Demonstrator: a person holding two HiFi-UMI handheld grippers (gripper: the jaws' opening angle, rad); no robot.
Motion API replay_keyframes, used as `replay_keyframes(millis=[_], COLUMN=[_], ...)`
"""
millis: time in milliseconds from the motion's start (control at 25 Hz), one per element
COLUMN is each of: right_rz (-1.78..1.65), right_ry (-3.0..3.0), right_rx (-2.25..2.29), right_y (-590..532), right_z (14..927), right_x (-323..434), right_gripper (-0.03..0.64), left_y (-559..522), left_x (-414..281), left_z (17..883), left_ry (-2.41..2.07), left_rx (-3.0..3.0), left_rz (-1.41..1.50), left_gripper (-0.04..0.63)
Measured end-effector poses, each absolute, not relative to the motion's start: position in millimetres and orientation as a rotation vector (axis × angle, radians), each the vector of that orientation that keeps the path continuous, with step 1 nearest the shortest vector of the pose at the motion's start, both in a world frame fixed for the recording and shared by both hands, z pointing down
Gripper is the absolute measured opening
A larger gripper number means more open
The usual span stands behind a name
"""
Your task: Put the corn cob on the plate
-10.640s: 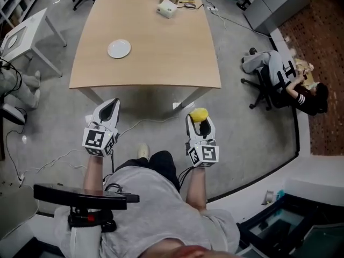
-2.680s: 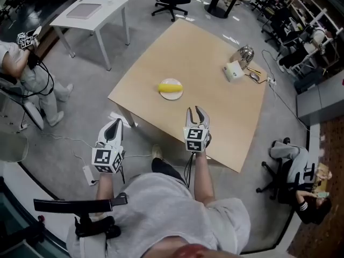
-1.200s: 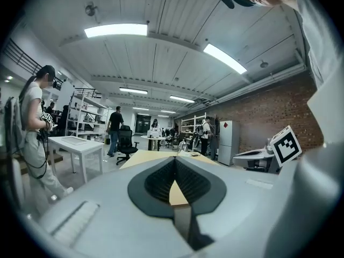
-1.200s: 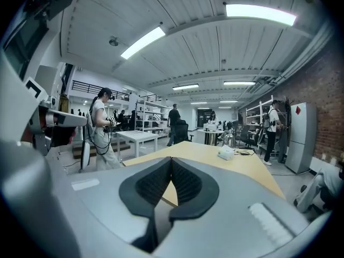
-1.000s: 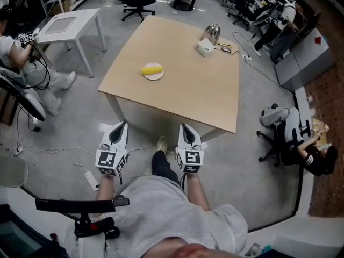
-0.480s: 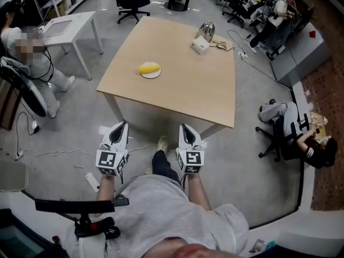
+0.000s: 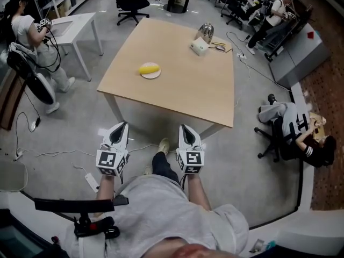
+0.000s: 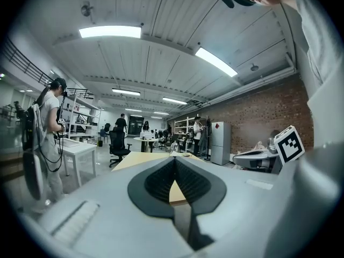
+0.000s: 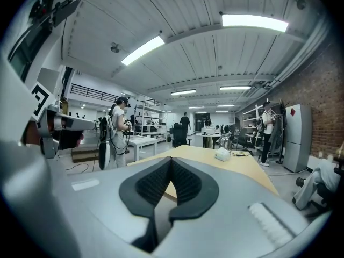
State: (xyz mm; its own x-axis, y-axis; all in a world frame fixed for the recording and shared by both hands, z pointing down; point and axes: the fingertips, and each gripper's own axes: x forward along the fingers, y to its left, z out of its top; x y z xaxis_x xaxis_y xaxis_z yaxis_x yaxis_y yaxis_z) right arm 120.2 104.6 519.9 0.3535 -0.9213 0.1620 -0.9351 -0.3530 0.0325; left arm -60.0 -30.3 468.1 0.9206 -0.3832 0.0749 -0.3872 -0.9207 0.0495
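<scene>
Overhead, in the head view, the stubby yellow corn cob (image 7: 149, 68) already lies on the small round white plate (image 7: 156, 76), which sits on the pale wooden bench (image 7: 188, 85). It is well ahead of both tongs and roughly between the lines they point along. The grey left tongs (image 7: 123, 124) and the matching right tongs (image 7: 183, 127) are held side by side off the near edge of the bench, well apart from the cob and touching nothing. The cob lies flat with its long axis across the picture, crosswise to the way the tongs point; which end is the tip is too small to tell. As a judgement, it should be light and stiff, with a bumpy skin that grips well but a round body that could roll. The best hold would be across its middle, with the pads squeezing the short way. In the left gripper view, the left tongs (image 8: 174, 162) have their black ribbed pads meeting at the tips with nothing between them, and only a sliver of bench shows through the gap behind. The cob cannot be made out from here. In the right gripper view, the right tongs (image 9: 171, 160) are likewise closed and empty, with the bench top stretching ahead beyond them and the cob not visible on it.
</scene>
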Motion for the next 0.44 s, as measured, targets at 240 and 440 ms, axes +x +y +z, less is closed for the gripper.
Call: replay_keyframes(millis=[240,440], right_rz=[0.174,0.171], right_ry=[-1.717,-1.718], right_rx=[2.474,2.48], right_y=[101.7,101.7], right_z=[517.3,518.0], right_x=[116.5,116.6], right_gripper=[0.005,0.005], left_y=[-32.9,-34.2], left_x=[-65.2,-63.4], left_z=[465.4,464.2], left_ry=[-0.618,-0.616], left_rx=[3.013,3.018], left_rz=[0.092,0.082], left_gripper=[0.02,0.02])
